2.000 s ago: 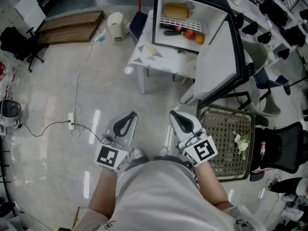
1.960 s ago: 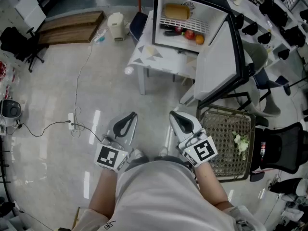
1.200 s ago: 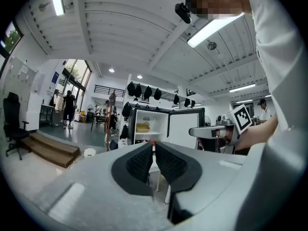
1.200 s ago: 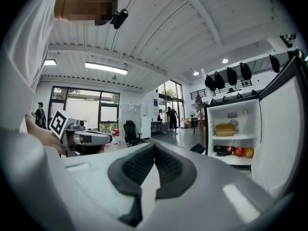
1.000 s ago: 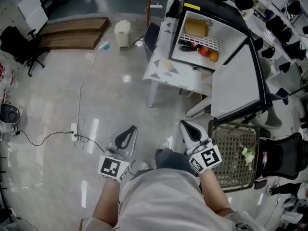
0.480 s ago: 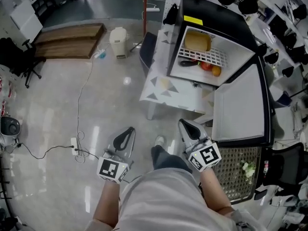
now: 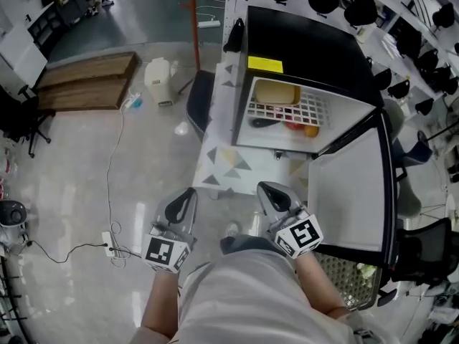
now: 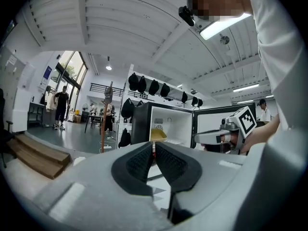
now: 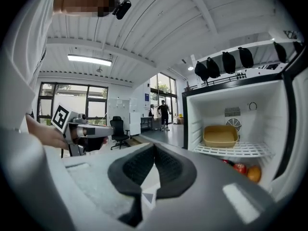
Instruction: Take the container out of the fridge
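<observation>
A small black fridge stands on a low white table with its door swung open to the right. A tan container sits on the white wire shelf. Below the shelf lie red and orange fruits. My left gripper is shut and holds nothing, short of the table's front edge. The right gripper is likewise shut and empty, just before the table and well short of the fridge opening.
The open door reaches toward me on the right. A wicker basket and a black chair stand below it. Wooden boards, a white jug and a cable with a power strip lie on the floor to the left.
I have walked closer: the fridge and table now sit nearer and more central in the head view. Both grippers stay shut and held out in front.
</observation>
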The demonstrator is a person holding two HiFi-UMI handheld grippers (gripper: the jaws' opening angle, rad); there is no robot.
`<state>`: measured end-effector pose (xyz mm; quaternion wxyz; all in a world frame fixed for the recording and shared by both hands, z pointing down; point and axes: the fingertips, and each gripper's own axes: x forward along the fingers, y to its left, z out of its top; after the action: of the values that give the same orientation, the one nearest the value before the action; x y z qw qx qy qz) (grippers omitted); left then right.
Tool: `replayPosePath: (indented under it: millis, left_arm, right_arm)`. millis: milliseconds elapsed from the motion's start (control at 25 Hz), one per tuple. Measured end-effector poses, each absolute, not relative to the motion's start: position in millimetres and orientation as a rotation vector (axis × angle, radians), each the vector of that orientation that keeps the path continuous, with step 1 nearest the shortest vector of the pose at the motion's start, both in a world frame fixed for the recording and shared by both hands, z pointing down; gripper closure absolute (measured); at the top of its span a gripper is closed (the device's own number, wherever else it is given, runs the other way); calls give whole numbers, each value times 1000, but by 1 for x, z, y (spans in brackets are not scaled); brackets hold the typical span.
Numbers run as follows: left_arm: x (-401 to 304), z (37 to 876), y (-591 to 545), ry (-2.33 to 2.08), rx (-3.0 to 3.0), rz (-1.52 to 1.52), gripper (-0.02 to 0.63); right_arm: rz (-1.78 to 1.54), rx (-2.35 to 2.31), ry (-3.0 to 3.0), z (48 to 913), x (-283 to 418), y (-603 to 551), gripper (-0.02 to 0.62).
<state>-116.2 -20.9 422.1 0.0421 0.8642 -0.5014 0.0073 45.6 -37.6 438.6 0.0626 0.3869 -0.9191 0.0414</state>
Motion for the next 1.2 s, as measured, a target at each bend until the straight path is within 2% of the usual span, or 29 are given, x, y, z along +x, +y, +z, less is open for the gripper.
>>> replayPosePath:
  millis: [560, 1200]
  left_arm:
    - [-81, 425, -108, -1394, 2719, 49, 581]
    - [-116, 429, -212, -1200, 2809, 133, 581]
  right_arm:
    - [137, 1330, -2697, 440, 78, -117, 597]
    - [81, 1572, -2444, 460, 93, -242, 572]
